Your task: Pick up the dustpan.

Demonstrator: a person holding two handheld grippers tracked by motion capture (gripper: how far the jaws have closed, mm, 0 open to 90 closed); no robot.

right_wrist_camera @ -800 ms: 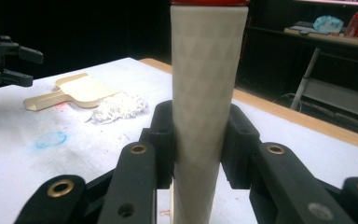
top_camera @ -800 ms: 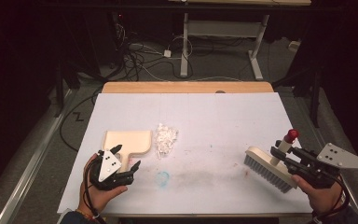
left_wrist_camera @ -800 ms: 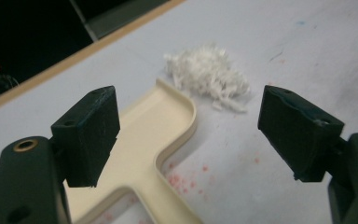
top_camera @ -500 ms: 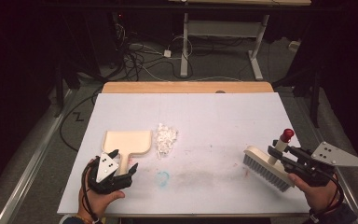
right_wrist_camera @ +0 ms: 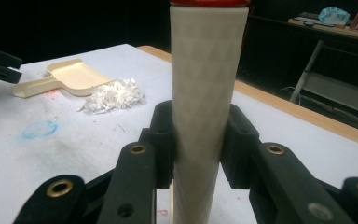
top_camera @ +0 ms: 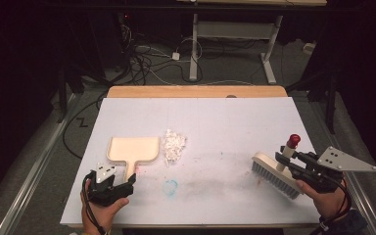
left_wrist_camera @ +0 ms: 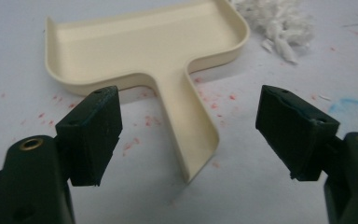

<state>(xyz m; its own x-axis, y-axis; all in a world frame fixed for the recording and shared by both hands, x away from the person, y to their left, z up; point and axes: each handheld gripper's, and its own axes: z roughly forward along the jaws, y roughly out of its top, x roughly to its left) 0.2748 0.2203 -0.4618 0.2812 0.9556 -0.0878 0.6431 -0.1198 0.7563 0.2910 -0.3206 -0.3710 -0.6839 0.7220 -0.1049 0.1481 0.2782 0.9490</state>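
High view: left gripper at the dustpan handle; right gripper holding the brush on the tabletop. Left gripper view: jaws spread wide, handle between, not touching. Right gripper view: jaws squeezing the brush handle.

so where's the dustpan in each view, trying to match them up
High view: the dustpan lies left of centre on the table, handle toward the left tongs.
Left gripper view: it spans the upper middle, its handle running down between the open jaws, untouched.
Right gripper view: small at far left, beyond the brush handle.
Shared landmark: the pile of white shreds beside the pan.
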